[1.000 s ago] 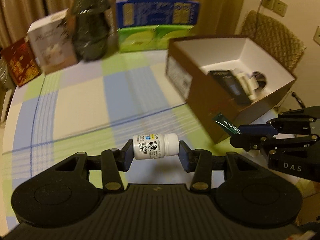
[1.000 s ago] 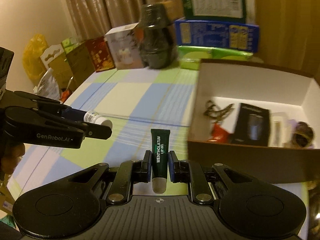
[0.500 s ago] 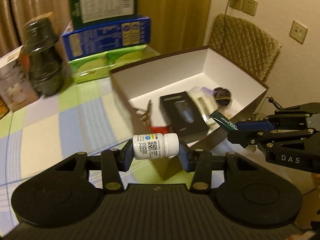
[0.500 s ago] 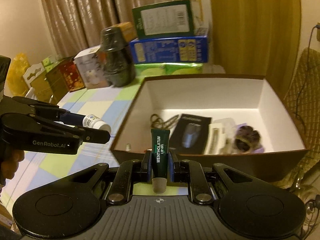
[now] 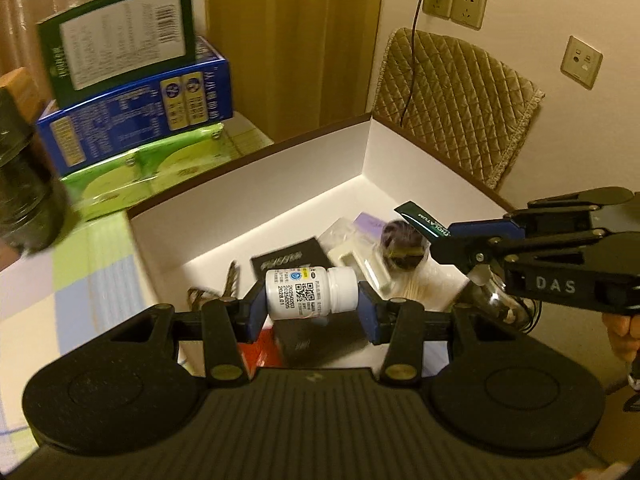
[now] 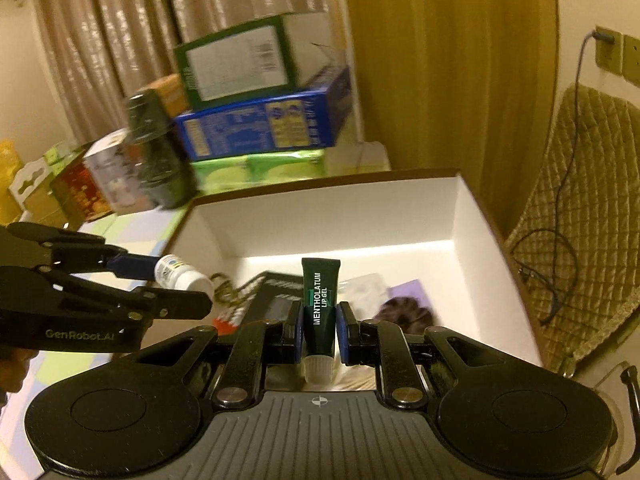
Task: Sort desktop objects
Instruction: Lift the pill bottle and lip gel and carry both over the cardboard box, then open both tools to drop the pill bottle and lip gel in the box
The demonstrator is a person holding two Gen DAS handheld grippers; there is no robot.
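My left gripper [image 5: 310, 306] is shut on a small white pill bottle [image 5: 310, 292], held sideways between the blue pads, above the open brown box with white inside [image 5: 288, 172]. My right gripper [image 6: 319, 328] is shut on a dark green lip gel tube [image 6: 320, 300], cap toward the camera, also over the box [image 6: 360, 216]. Each view shows the other gripper from the side: the left gripper [image 6: 176, 286] with the pill bottle [image 6: 180, 274], the right gripper [image 5: 444, 236] with the tube [image 5: 420, 218]. In the box lie a black packet [image 5: 288, 258], a purple hair tie [image 5: 402, 238], keys and white packaging.
Stacked green and blue cartons [image 5: 132, 100] and a dark wrapped jar [image 5: 24, 184] stand on the checked tablecloth [image 5: 60, 280] left of the box. A quilted chair back [image 5: 460, 100] with a hanging cable is behind the box, by wall sockets [image 5: 454, 4].
Both grippers moved from over the tablecloth to over the open box, carrying the bottle and the tube. Their grips look unchanged.
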